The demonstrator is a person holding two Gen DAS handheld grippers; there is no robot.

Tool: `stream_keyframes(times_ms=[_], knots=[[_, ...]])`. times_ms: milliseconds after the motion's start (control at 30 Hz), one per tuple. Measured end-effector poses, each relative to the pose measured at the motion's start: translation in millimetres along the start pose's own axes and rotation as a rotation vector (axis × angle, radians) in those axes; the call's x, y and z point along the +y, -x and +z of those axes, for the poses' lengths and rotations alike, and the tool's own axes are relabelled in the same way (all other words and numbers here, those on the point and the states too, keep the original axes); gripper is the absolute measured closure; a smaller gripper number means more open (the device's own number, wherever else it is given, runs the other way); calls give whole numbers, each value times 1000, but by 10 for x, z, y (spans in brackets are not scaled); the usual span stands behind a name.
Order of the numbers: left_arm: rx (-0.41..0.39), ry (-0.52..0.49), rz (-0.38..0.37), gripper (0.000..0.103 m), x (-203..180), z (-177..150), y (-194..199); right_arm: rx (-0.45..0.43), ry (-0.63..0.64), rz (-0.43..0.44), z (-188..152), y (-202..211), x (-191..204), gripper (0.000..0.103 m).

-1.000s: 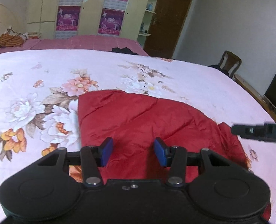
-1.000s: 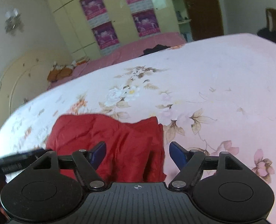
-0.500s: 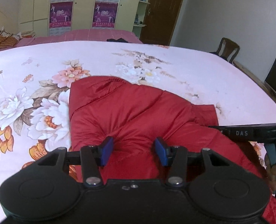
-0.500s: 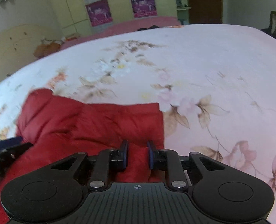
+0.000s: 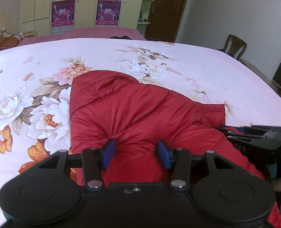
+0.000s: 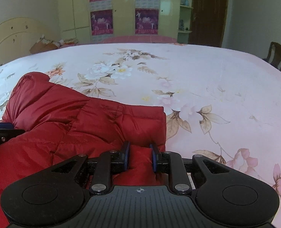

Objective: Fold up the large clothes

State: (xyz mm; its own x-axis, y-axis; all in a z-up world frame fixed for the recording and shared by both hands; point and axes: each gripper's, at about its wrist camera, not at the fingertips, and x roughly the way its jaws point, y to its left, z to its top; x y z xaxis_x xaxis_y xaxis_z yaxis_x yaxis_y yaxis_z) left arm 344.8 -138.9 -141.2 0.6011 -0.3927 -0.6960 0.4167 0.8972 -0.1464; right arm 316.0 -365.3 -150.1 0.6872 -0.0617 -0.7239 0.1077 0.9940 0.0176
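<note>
Both grippers rested on the red jacket (image 5: 140, 114), which lay bunched on the flowered bedsheet (image 5: 36, 72) near its front edge. Left gripper (image 5: 136, 153): my blue fingers (image 5: 108, 153) stood spread apart, with a puffed fold of the jacket bulging between them; whether they gripped it could not be told. Right gripper (image 6: 139, 158): my fingers (image 6: 125, 157) were drawn close together, pinching a ridge of the jacket beside its right-hand hem. In the left wrist view, the right gripper (image 5: 254, 140) appeared at the right edge, touching the fabric. In the right wrist view, the jacket (image 6: 74, 125) spread to the left, its padded far end raised. Behind the bed stood a yellow wardrobe (image 6: 121, 9) bearing purple posters (image 6: 101, 21), a dark door (image 6: 208, 13) and a wooden chair (image 6: 278, 57).
</note>
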Motion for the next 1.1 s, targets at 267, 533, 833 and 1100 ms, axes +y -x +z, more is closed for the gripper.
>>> stream_keyframes(times_ms=[267,533,833,1100], knots=[[-26,37,37,24,-25,79,258,24,-153,63,207,376,-307,30],[3,120,-30,7,104,1,679,75,-381,303,211,739,-698,19],[130,356,-148,8,371,-417,626,246,-487,510,-173,520,-716,7],[128,485,-230,26,464,-603,450,265,-568,619,-396,313,-683,36]])
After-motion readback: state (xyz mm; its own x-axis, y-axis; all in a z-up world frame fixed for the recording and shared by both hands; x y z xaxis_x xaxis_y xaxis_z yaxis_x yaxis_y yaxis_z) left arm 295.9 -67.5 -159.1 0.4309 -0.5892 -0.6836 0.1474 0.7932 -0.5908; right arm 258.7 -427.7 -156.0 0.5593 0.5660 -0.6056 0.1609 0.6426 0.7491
